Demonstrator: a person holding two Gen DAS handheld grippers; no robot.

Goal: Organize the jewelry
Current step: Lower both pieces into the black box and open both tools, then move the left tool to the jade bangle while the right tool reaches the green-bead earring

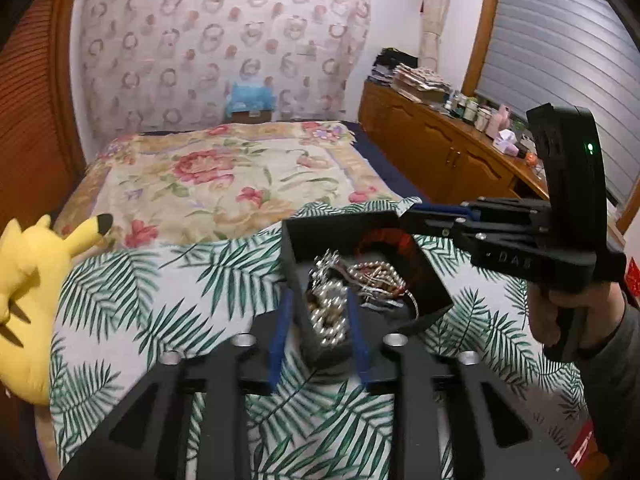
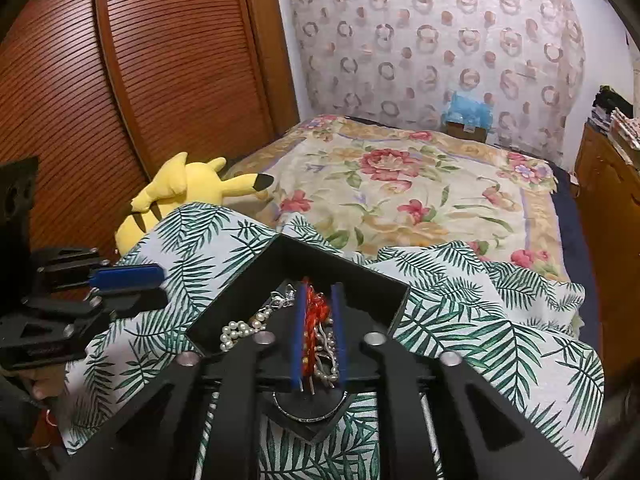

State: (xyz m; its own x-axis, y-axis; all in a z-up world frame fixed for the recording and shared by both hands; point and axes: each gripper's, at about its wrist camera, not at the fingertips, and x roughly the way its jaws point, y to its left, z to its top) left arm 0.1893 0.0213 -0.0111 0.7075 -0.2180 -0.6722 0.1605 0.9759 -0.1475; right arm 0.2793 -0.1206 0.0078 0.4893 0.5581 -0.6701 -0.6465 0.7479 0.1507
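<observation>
A black open box (image 1: 340,221) (image 2: 360,280) sits on a palm-leaf cloth (image 1: 160,300) and holds mixed jewelry. Inside lie a pearl necklace (image 1: 330,316) (image 2: 236,330), a red thread bracelet (image 1: 384,240) (image 2: 316,312), a silver chain (image 1: 326,264) and beaded strands (image 1: 376,276). My left gripper (image 1: 320,294) (image 2: 160,276) hovers open at the box's near left side; the pearls show between its blue fingers but below them. My right gripper (image 2: 318,288) (image 1: 404,216) is open over the box's far corner, with the red bracelet under its tips.
A yellow plush toy (image 1: 28,292) (image 2: 180,188) lies at the cloth's left edge. A floral bedspread (image 1: 240,168) stretches beyond the box. A cluttered wooden dresser (image 1: 440,148) lines the right, and a slatted wardrobe door (image 2: 120,80) the left. A hand (image 1: 560,312) holds the right gripper.
</observation>
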